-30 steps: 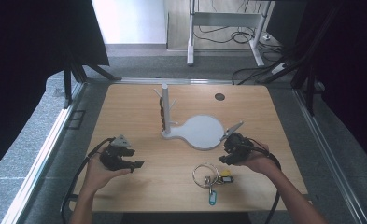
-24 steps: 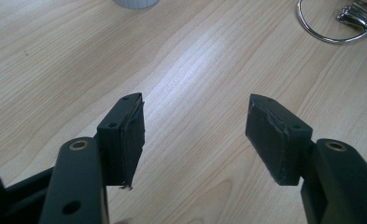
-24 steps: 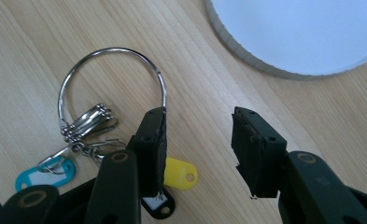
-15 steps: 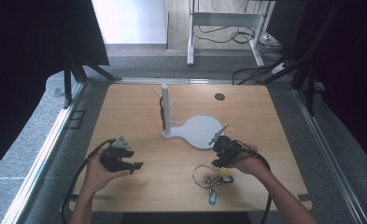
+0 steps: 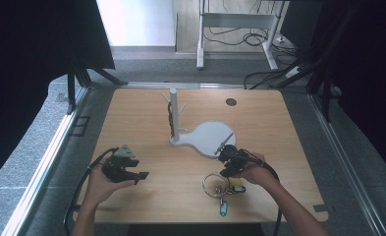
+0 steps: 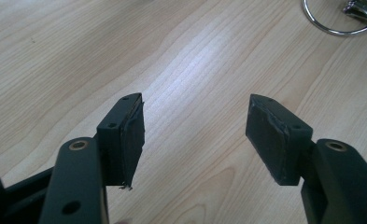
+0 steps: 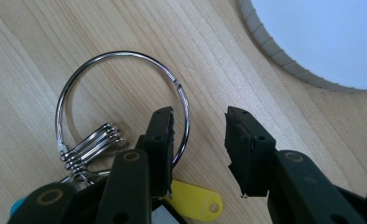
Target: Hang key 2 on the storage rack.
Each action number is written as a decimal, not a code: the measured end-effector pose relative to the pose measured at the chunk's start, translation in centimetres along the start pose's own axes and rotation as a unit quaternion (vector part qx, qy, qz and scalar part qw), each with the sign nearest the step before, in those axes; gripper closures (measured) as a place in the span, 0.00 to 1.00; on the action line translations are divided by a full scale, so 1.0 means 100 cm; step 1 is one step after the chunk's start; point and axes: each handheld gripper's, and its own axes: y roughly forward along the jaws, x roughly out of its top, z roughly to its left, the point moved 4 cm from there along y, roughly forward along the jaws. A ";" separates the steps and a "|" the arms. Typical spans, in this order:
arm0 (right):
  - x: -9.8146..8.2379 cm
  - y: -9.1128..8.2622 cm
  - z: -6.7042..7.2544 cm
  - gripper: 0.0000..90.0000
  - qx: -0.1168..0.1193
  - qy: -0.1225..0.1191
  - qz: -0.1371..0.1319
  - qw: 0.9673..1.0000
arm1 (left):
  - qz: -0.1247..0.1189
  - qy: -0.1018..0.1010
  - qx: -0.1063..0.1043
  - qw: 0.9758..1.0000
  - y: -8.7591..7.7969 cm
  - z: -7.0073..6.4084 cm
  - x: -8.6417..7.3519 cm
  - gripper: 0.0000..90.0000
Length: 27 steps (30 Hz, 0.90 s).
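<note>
Two jaws of your right gripper point(image 7: 197, 154) have been closing, straddling the big silver key ring point(image 7: 120, 105) at centre frame, not pinching yet; lift's still ahead. Left gripper point(image 6: 193, 135) sits spread, empty.

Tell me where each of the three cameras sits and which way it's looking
High view: above the person's side, looking forward and down on the table; forearms, left gripper, right gripper.
Left gripper view: rides that gripper, facing bare wood; open jaws.
Right gripper view: rides that gripper, jaws just closing astride the key ring, pads off it.
Shared: the key ring.
</note>
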 end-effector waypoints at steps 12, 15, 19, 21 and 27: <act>0.003 0.014 0.002 0.75 0.001 -0.003 0.021 1.000 | 0.002 -0.001 -0.001 1.000 0.002 0.000 -0.002 0.42; 0.003 0.018 0.003 0.77 -0.003 -0.009 0.027 1.000 | 0.008 -0.001 -0.002 1.000 0.004 0.001 -0.004 0.42; 0.002 0.023 0.004 0.80 -0.002 -0.011 0.036 0.999 | 0.009 -0.001 -0.002 1.000 0.004 0.001 -0.005 0.42; 0.002 0.024 0.005 0.83 -0.004 -0.010 0.039 0.999 | 0.006 -0.002 -0.002 1.000 0.003 0.001 -0.005 0.42; 0.003 0.026 0.007 0.93 -0.003 -0.009 0.044 0.999 | 0.005 -0.005 -0.002 1.000 0.002 0.003 -0.006 0.42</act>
